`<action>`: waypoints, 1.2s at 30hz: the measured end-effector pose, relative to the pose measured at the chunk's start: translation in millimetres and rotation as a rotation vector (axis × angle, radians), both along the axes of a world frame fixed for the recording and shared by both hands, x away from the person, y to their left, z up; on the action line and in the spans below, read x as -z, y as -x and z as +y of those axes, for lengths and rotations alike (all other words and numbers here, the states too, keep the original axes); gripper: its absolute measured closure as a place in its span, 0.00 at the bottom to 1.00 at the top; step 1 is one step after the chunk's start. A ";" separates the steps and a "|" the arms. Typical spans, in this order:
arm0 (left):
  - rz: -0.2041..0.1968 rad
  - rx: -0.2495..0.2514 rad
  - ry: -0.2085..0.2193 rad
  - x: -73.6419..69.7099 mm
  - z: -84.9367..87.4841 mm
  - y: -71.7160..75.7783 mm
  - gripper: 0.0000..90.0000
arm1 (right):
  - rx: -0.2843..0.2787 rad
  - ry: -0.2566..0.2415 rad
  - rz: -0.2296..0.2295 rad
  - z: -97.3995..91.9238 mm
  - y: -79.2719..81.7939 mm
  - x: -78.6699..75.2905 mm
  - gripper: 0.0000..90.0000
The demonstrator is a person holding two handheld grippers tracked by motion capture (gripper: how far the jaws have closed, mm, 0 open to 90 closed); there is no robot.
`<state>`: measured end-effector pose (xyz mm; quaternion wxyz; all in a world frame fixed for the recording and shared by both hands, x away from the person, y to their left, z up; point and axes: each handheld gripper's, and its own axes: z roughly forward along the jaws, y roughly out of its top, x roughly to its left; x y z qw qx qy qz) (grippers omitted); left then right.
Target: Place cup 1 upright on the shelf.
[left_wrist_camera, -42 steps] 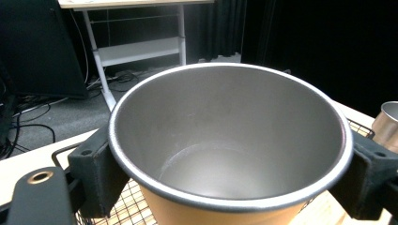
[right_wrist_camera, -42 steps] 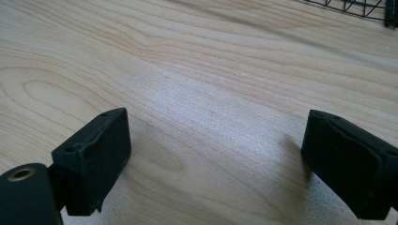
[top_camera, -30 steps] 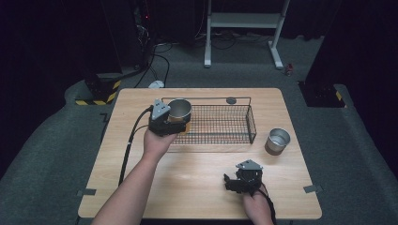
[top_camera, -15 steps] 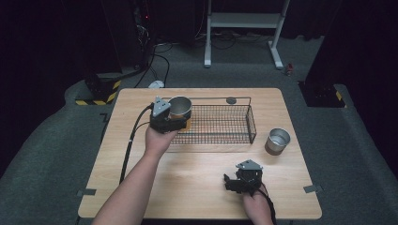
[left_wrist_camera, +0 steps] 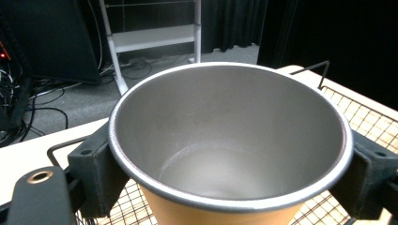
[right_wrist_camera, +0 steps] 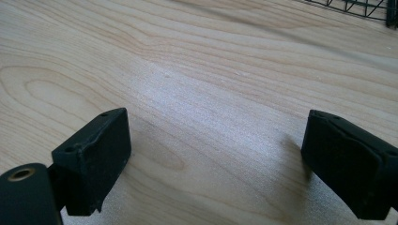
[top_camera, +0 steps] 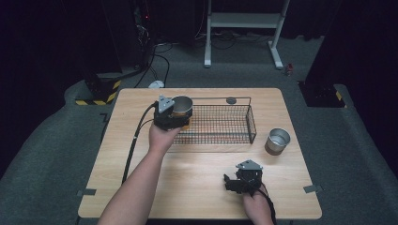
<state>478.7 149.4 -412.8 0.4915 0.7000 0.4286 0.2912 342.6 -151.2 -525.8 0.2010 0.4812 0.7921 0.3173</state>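
My left gripper (top_camera: 174, 118) is shut on a steel cup with an orange-tan outside (top_camera: 181, 107), held upright over the left end of the black wire basket (top_camera: 220, 124). In the left gripper view the cup (left_wrist_camera: 230, 140) is empty, its rim clamped between the two jaws, with basket mesh below. A second steel cup (top_camera: 277, 141) stands on the table right of the basket. My right gripper (top_camera: 229, 183) rests low over the table near the front edge, open, with bare wood between its fingers (right_wrist_camera: 96, 157).
The wooden table (top_camera: 141, 187) has bare room along its front and left side. A small dark round disc (top_camera: 231, 100) lies behind the basket. A white metal stand (top_camera: 244, 28) and cables sit on the floor beyond.
The left gripper has carried the cup slightly up and away, over the basket's left end. The right gripper has not moved.
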 end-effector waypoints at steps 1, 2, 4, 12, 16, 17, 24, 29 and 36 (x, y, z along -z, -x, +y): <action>0.005 0.000 -0.004 1.4 -0.3 -0.7 0.15 | 0.000 0.000 0.000 0.0 0.0 0.0 0.09; 0.009 -0.001 -0.007 3.2 -0.9 -1.7 0.15 | 0.000 0.001 0.000 0.0 0.0 0.0 0.09; 0.015 -0.003 -0.010 7.0 -2.3 -3.8 0.15 | -0.001 0.001 0.000 -0.1 0.0 0.0 0.09; 0.048 -0.003 -0.016 21.6 -7.7 -9.0 0.15 | -0.001 0.002 -0.001 -0.1 -0.1 0.1 0.09; 0.053 0.000 -0.010 25.3 -8.4 -8.9 0.15 | 0.001 -0.001 0.001 0.1 0.1 -0.1 0.09; 0.058 -0.003 -0.007 26.9 -8.9 -8.8 0.15 | 0.001 0.000 0.001 0.1 0.1 -0.1 0.09; 0.078 -0.008 -0.023 35.1 -9.9 -10.8 0.15 | -0.003 0.002 -0.004 -0.2 -0.2 0.1 0.09; 0.089 -0.027 -0.032 38.2 -10.6 -13.0 0.15 | -0.005 0.003 0.000 -0.1 0.4 0.0 0.10; 0.118 -0.046 -0.049 43.8 -12.4 -18.6 0.15 | -0.004 0.001 0.000 0.1 0.5 0.0 0.10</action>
